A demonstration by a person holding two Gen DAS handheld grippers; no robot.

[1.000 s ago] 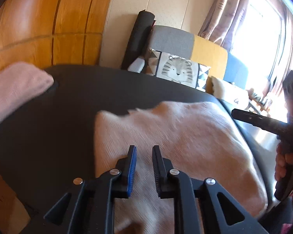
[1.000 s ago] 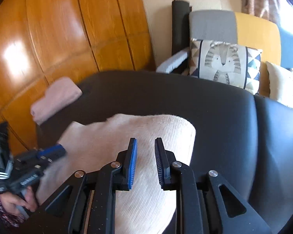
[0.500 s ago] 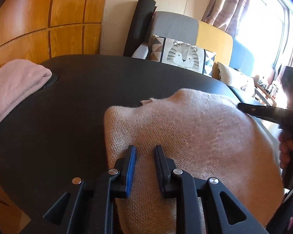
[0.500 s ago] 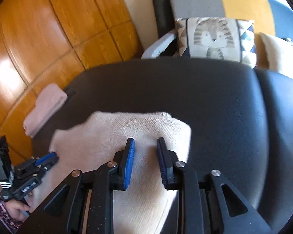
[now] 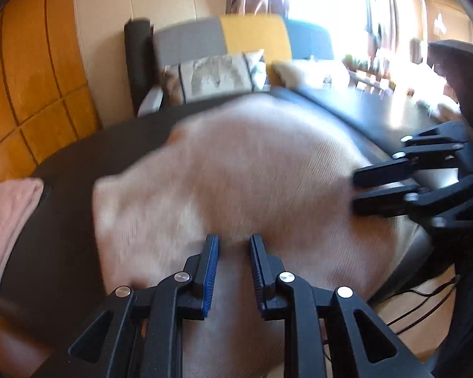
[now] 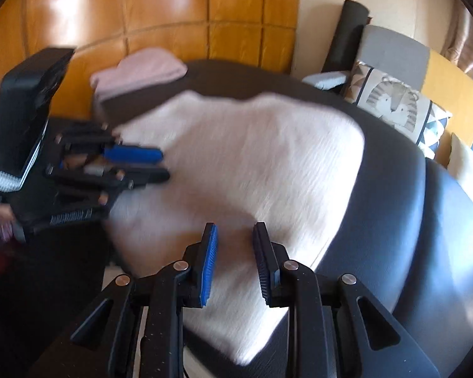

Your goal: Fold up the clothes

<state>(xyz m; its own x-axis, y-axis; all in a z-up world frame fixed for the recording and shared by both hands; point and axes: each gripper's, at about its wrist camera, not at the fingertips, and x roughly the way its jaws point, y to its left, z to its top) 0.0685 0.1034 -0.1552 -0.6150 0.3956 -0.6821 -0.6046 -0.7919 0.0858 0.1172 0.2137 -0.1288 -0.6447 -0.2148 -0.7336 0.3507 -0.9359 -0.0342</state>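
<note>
A cream knit sweater (image 5: 252,170) lies spread on a black padded surface (image 5: 63,220), blurred by motion. My left gripper (image 5: 234,237) hovers over the sweater's near edge, jaws a narrow gap apart with nothing pinched between them. In the right wrist view the same sweater (image 6: 252,163) fills the middle, and my right gripper (image 6: 235,225) stands open just above its near part. Each gripper shows in the other's view: the right gripper (image 5: 356,189) at the sweater's right side, the left gripper (image 6: 164,164) at its left side. Both point inward with a small gap.
A folded pink garment (image 5: 6,220) rests at the surface's left end, also visible as a pink garment (image 6: 138,69) at the back. A sofa with a tiger cushion (image 6: 391,104) stands behind. An orange wood-panel wall (image 6: 173,9) borders the far side. Cables (image 5: 425,299) lie on the floor.
Both grippers have swung and rolled toward the sweater's near edge and toward each other. Each now sees the other's jaws close by. Both jaws stand a little wider than a second ago.
</note>
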